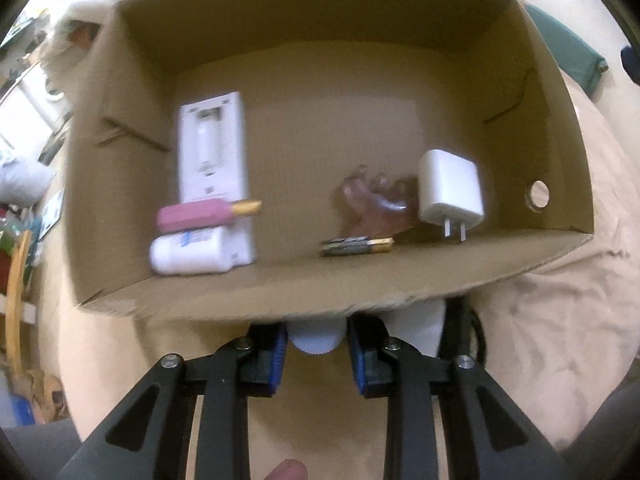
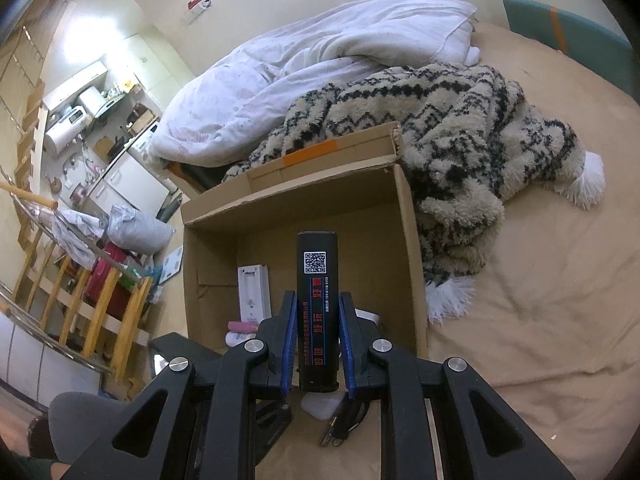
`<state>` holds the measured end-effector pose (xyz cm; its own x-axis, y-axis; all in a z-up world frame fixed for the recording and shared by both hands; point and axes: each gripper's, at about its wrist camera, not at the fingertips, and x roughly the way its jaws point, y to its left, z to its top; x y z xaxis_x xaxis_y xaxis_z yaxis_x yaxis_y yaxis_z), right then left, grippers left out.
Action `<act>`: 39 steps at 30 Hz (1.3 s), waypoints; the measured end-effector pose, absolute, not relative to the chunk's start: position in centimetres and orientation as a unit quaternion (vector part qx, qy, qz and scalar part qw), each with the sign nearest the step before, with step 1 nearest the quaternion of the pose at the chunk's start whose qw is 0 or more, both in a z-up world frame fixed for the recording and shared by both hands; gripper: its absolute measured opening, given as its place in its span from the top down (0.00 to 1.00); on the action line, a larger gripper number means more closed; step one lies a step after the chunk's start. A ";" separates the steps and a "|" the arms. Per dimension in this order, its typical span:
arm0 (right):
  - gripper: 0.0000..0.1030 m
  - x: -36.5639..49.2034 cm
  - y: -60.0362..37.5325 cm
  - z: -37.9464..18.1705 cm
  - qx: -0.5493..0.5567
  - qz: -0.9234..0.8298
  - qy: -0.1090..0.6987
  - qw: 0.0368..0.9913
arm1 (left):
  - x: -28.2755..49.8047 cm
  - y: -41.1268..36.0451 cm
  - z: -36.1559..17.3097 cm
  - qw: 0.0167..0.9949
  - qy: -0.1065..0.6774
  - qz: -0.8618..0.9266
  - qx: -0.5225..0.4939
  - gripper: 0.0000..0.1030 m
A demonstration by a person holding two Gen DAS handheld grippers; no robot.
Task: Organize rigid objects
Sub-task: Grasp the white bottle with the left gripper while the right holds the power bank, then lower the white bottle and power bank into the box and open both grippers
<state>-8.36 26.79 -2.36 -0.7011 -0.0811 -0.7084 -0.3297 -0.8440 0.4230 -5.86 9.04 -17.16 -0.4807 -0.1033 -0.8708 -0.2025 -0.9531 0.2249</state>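
Note:
An open cardboard box [image 1: 532, 112] lies on the bed. Inside are a white remote [image 1: 212, 160], a pink lipstick tube [image 1: 200, 212], a white bottle [image 1: 188, 250], a battery [image 1: 358, 246], a clear reddish hair clip [image 1: 372, 204] and a white charger plug [image 1: 450, 192]. My left gripper [image 1: 318, 354] is open just before the box's near wall, with a white ribbed cap [image 1: 316, 340] between its fingers and not clamped. My right gripper [image 2: 318, 340] is shut on a black rectangular device with a QR code [image 2: 318, 292], held above the box [image 2: 412, 240].
A patterned fleece blanket [image 2: 460, 140] and a white duvet [image 2: 300, 68] lie beyond the box on the tan bedsheet [image 2: 540, 300]. A white object [image 2: 320, 406] and black keys [image 2: 340, 424] lie under the right gripper. A wooden railing [image 2: 100, 300] is at the left.

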 end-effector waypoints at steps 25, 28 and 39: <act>0.80 -8.4 25.9 -3.0 -0.394 0.882 0.247 0.079 | -0.6 3.9 -1.0 -0.027 0.107 0.908 -0.404 0.77; 0.80 -8.9 25.9 -3.0 -0.395 0.883 0.240 0.079 | -1.9 4.5 0.0 -0.021 0.115 0.914 -0.387 0.77; 0.80 -12.1 26.7 -3.4 -0.407 0.879 0.232 0.090 | -8.5 7.1 -1.5 0.003 0.136 0.902 -0.409 0.77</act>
<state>-12.08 26.75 -3.37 -0.6524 -0.0303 -0.7573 -0.3479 -0.8757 0.3347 -8.46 7.06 -1.49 -0.6658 -0.1060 -0.7385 -0.1163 -0.9630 0.2431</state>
